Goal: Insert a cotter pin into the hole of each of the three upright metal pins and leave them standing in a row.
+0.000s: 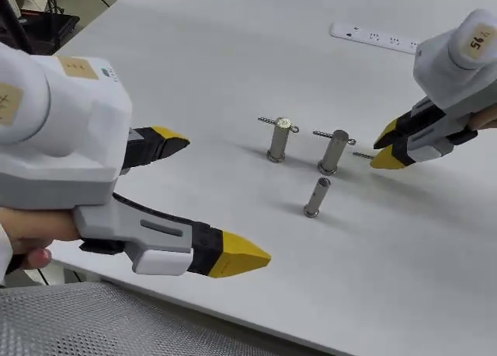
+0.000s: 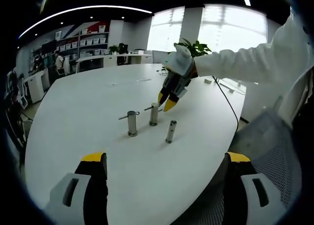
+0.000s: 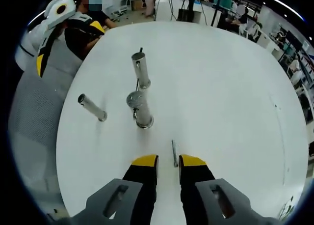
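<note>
Three metal pins stand on the white table (image 1: pixel 233 76). The left pin (image 1: pixel 278 142) (image 2: pixel 132 123) and the right pin (image 1: pixel 332 152) (image 2: pixel 154 114) each have a cotter pin through the top. The nearer pin (image 1: pixel 316 197) (image 2: pixel 170 131) (image 3: pixel 91 107) has a bare top. My right gripper (image 1: pixel 387 155) (image 3: pixel 168 161) hovers just right of the right pin, shut on a thin cotter pin (image 3: pixel 174 154) (image 1: pixel 362 155) that sticks out of its tips. My left gripper (image 1: pixel 213 200) (image 2: pixel 165 158) stands wide open at the near left, with nothing between its jaws.
A white power strip (image 1: pixel 373 37) lies at the far right of the table. The table's near edge runs just below the left gripper, with a grey mesh chair (image 1: pixel 116 325) under it. In the left gripper view, a person's white sleeve (image 2: pixel 245 58) reaches in from the right.
</note>
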{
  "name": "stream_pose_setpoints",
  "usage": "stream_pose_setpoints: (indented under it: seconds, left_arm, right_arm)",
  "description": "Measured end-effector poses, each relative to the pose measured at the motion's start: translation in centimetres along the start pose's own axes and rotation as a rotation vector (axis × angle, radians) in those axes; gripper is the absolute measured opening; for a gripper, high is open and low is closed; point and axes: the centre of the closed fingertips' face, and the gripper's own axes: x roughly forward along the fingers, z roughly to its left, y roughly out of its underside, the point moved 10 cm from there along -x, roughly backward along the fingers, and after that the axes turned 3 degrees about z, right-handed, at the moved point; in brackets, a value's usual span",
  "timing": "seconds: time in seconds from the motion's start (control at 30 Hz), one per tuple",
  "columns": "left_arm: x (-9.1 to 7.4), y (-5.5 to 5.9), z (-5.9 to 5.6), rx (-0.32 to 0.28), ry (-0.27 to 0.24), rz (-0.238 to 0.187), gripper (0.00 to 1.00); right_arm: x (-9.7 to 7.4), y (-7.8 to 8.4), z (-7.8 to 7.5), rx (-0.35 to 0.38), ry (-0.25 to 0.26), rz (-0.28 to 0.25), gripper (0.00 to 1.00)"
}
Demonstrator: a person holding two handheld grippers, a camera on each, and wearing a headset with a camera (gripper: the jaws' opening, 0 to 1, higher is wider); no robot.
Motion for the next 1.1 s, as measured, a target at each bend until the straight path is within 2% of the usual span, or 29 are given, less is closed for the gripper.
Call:
stream_pose_setpoints:
  seconds: [0.1,0.17,0.23,0.37,0.53,0.83,0.97,1.1]
  left_arm:
    - [0.2,-0.2,-0.4,0.001,0.0,0.001,0.99]
    - [0.1,-0.1,-0.1,-0.002,-0.001,0.001,0.99]
    - [0.0,0.1,0.3,-0.018,-0.013,0.004,0.99]
    - [-0.1,0.3,0.4,-0.031,-0.015,0.004,0.97]
    - [-0.2,0.5,0.9,-0.033,-0.016,0.005,0.97]
    - [-0.2,0.8,1.6,-0.028,-0.012,0.013,0.97]
    - [-0.2,0.9,1.7,-0.026,-0.011,0.016,0.97]
    - [-0.1,1.0,1.7,-0.022,-0.013,0.022,0.96]
  right_arm:
    - [0.4,0.0,-0.5,0.004,0.006,0.015,0.05]
    - [0.6,0.1,-0.8,0.011,0.007,0.019,0.02]
    - [0.8,0.1,-1.0,0.015,0.002,0.026,0.02]
    - [0.9,0.0,-0.7,-0.005,-0.01,0.054,0.02]
    - [0.8,-0.1,-0.5,-0.016,-0.008,0.061,0.0]
    - [0.8,-1.0,-0.2,-0.164,0.017,0.129,0.0]
    - [0.9,-1.3,-0.1,-0.179,0.024,0.15,0.0]
    - [1.0,-1.2,-0.5,-0.156,0.031,0.153,0.0]
